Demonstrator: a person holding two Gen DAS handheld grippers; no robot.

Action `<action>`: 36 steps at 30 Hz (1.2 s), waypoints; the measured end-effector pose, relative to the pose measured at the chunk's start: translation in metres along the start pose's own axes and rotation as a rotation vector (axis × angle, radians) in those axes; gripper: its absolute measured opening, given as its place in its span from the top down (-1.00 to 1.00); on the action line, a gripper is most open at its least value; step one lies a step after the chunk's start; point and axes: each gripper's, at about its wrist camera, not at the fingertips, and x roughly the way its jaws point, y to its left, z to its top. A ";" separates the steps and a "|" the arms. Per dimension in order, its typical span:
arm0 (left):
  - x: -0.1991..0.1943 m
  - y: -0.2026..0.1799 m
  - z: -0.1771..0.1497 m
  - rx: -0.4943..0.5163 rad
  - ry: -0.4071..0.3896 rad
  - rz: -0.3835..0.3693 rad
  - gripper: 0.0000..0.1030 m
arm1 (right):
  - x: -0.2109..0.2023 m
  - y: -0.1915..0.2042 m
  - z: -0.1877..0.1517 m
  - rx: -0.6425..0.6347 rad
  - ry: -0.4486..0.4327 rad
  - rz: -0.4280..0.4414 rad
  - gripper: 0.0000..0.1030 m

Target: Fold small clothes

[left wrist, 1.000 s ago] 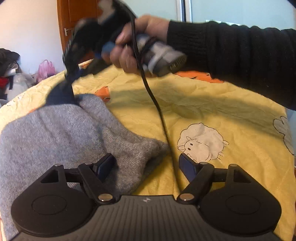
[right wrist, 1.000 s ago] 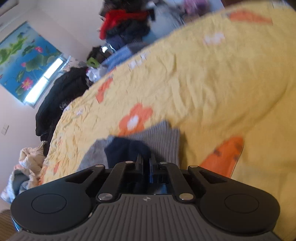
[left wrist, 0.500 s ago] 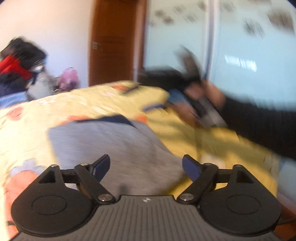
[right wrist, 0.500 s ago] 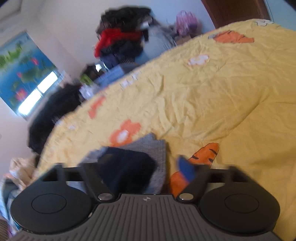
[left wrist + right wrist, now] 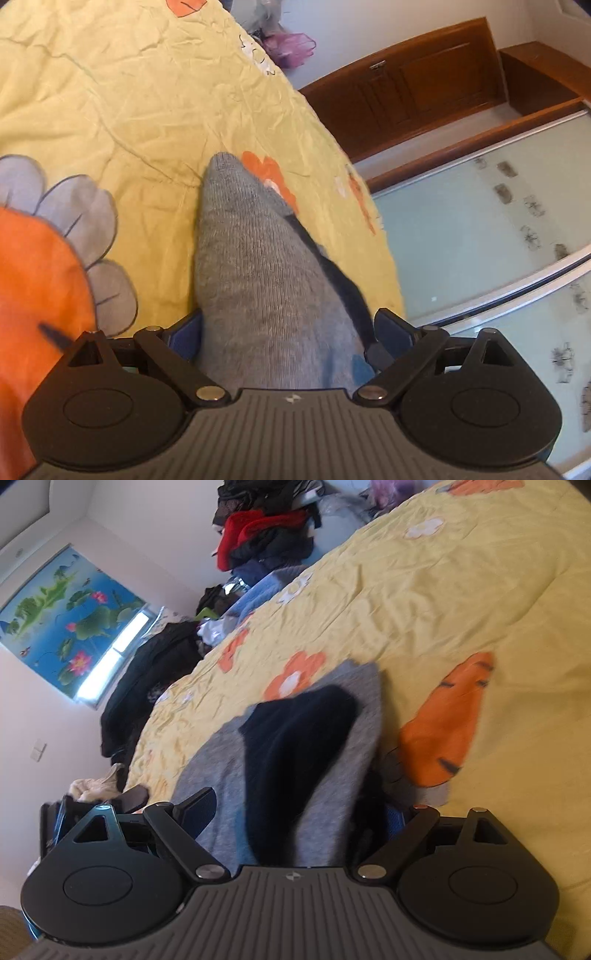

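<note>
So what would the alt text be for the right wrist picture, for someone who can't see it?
A grey sock with a dark navy end lies on a yellow cartoon-print quilt, between the spread fingers of the open right claw. Behind the bed are piled clothes and a lotus-print window blind.

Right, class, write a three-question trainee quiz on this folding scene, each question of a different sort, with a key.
1. True or false: the left gripper stands open with the grey sock lying between its fingers.
2. Multiple choice: in the right wrist view, what colour is the patch on the grey sock in front of the right gripper? A) red B) dark navy C) white
3. Fill in: the sock lies on a ___ bedsheet printed with orange flowers.

Key: 1 true; 2 B; 3 yellow.
</note>
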 end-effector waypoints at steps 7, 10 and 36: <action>0.001 -0.006 0.009 0.062 0.042 0.092 0.35 | 0.001 0.011 -0.009 0.014 -0.023 -0.035 0.26; -0.020 -0.014 0.021 0.132 0.009 0.100 0.36 | 0.004 0.033 -0.005 -0.004 -0.035 0.012 0.27; -0.114 0.035 -0.040 0.230 -0.041 0.159 -0.45 | 0.031 0.096 -0.053 -0.163 0.053 0.007 -0.13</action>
